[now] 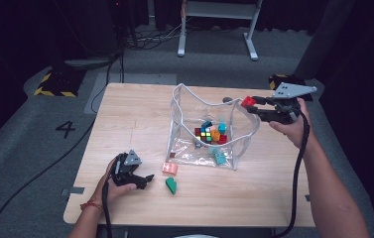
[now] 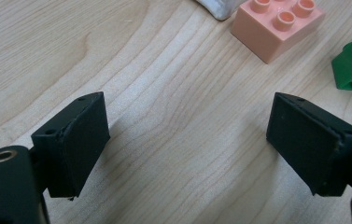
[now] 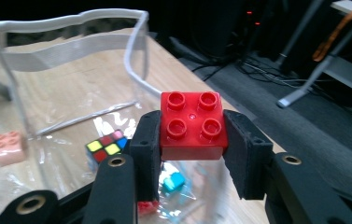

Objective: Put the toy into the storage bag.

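Red brick point(image 3: 192, 125) is sitting between the two jaws of the right gripper point(image 1: 255, 105), and the pads are pressing on its two sides, so the gripper is holding it firmly. The studs of the brick are facing up toward the gripper's camera. From above, the brick point(image 1: 248, 101) is hanging in the air just at the right upper rim of the clear bag point(image 1: 239, 148), which is standing open in the middle of the table point(image 1: 125, 114). Inside the bag a colour cube point(image 1: 205, 134) and some small bricks are lying together. The left gripper point(image 1: 147, 179) is resting low near the front left of the table, with its jaws standing wide and nothing between them. Just beside it, outside the bag, a pink brick point(image 1: 169, 168) and a green piece point(image 1: 171, 185) are lying on the wood.
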A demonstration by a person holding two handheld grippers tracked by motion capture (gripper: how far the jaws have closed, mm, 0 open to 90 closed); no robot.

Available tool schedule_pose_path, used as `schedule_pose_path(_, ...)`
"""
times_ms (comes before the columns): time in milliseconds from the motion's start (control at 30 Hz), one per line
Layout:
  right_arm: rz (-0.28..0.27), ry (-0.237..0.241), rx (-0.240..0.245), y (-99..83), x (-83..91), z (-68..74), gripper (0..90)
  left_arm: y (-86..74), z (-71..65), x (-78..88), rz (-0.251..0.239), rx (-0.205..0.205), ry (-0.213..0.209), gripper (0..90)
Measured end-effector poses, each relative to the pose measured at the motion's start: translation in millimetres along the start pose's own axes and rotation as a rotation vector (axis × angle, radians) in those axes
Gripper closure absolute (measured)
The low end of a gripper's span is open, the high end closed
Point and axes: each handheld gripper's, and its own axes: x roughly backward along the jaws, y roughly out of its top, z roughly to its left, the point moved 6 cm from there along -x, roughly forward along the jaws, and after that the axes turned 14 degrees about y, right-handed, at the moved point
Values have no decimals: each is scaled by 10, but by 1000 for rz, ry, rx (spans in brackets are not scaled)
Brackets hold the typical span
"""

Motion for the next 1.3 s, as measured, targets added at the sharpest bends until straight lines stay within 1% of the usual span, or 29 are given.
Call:
schedule_pose_path(100,23,39,37,29,-110,74,599,0,1,0,0,-1,0,132)
schedule_pose_path(200,39,78,49,51,-227,148,598,0,0,0,0,-1,0,132)
schedule_pose_path(233,43,90,65,61,-268,162,599,0,0,0,0,-1,0,132)
schedule_pose_path(267,52,100,69,68,-305,185,599,0,0,-1,0,0,0,132)
schedule_pose_path(333,73,105,80,83,-382,218,598,-1,1,1,1,-2,0,132)
schedule_pose_path(433,100,131,86,101,-487,254,598,0,0,-1,-1,0,0,132)
schedule_pose_path(533,139,148,103,103,-588,280,598,0,0,0,0,0,0,132)
schedule_pose_path(633,175,168,105,97,-680,296,598,0,0,0,0,0,0,132)
schedule_pose_path(667,186,171,105,94,-707,298,598,-1,1,1,1,-2,0,132)
schedule_pose_path(733,227,167,121,84,-754,290,598,-1,1,0,1,-2,0,132)
schedule_pose_path(867,291,164,97,85,-802,279,598,-1,1,1,1,-2,0,132)
schedule_pose_path(900,311,165,104,80,-814,266,598,0,0,-1,-1,1,0,132)
schedule_pose_path(933,338,164,96,72,-824,262,598,-1,2,1,1,-1,1,132)
schedule_pose_path(1000,377,170,96,50,-850,253,598,0,0,-1,-1,0,0,132)
schedule_pose_path(1067,403,165,99,26,-876,225,598,0,0,0,0,-1,0,132)
schedule_pose_path(1100,418,175,91,8,-887,218,598,0,0,0,0,0,0,132)
schedule_pose_path(1133,439,174,87,-14,-895,199,598,-1,1,1,1,-2,0,132)
schedule_pose_path(1167,456,172,68,-34,-901,191,598,-1,1,1,1,-2,0,132)
schedule_pose_path(1200,472,172,63,-52,-900,176,598,-1,1,1,1,-2,0,132)
schedule_pose_path(1233,477,168,52,-74,-907,161,598,0,0,0,0,0,0,132)
schedule_pose_path(1300,512,160,37,-121,-895,125,597,0,0,0,0,0,0,132)
